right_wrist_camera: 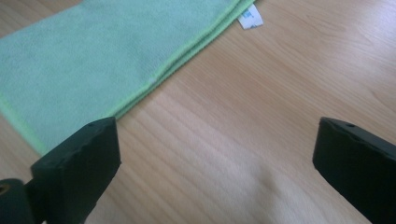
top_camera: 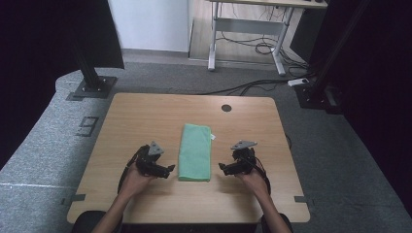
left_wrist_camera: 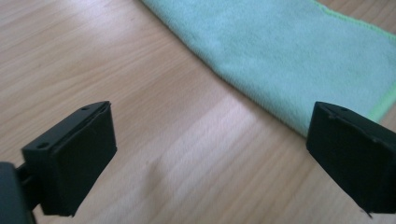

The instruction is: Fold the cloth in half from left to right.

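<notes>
On the light wooden table (top_camera: 145, 116), toward its near edge, the left hand-held gripper (top_camera: 170, 170) sits just left of the folded mint-green microfibre cloth (top_camera: 195, 151), jaws spread wide with only bare wood between them. The cloth lies flat mid-table as a long rectangle running from near to far, a small white tag (right_wrist_camera: 250, 17) at its far right corner. Just beside its right edge, the right hand-held gripper (top_camera: 221, 168) points at it, jaws likewise wide apart and holding nothing.
</notes>
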The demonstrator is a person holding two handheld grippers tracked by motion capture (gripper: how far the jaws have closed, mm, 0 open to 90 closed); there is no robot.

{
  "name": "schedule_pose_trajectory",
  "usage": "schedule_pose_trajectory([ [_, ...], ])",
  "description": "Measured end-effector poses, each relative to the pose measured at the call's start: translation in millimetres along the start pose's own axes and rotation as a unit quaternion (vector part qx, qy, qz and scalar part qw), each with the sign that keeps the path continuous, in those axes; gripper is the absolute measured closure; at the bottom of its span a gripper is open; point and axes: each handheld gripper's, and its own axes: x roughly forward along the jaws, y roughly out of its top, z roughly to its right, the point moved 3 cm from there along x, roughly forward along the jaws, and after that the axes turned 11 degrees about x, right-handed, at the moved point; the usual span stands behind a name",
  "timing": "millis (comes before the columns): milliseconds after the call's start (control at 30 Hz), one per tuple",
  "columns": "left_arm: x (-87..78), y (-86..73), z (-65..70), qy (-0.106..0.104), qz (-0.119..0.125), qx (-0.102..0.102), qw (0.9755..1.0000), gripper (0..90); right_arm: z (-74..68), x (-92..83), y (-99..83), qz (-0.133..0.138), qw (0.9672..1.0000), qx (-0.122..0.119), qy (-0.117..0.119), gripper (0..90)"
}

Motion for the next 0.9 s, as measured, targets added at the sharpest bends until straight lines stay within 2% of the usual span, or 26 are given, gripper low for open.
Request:
schedule_pose_trajectory([
  [167,-7.4,-13.2,3.2,0.006,-0.006,0.002,1.0000,0.0,2.0,-9.7,-10.2,0.002,1.0000,-0.002,-0.006,0.0],
  [333,-11.2,-30.8,5.1,0.010,-0.013,-0.005,0.9998,0.0,3.9,-14.5,-23.3,0.004,0.9999,-0.012,-0.010,0.0],
  [533,-11.6,-41.7,3.7,0.008,-0.015,-0.010,0.9998,0.0,8.8,-11.7,-36.4,-0.005,0.9998,-0.006,-0.016,0.0],
  [700,-5.5,-48.5,3.8,0.010,-0.030,-0.008,0.9995,0.0,12.1,-5.5,-43.9,-0.013,0.9998,-0.001,-0.017,0.0],
  [833,-2.5,-51.3,1.7,-0.010,-0.030,-0.018,0.9993,0.0,14.7,-1.2,-48.5,-0.017,0.9997,0.001,-0.018,0.0],
  [900,-1.6,-51.4,1.2,-0.021,-0.029,-0.022,0.9991,0.0,15.7,0.3,-49.7,-0.005,0.9999,0.009,-0.011,0.0],
])
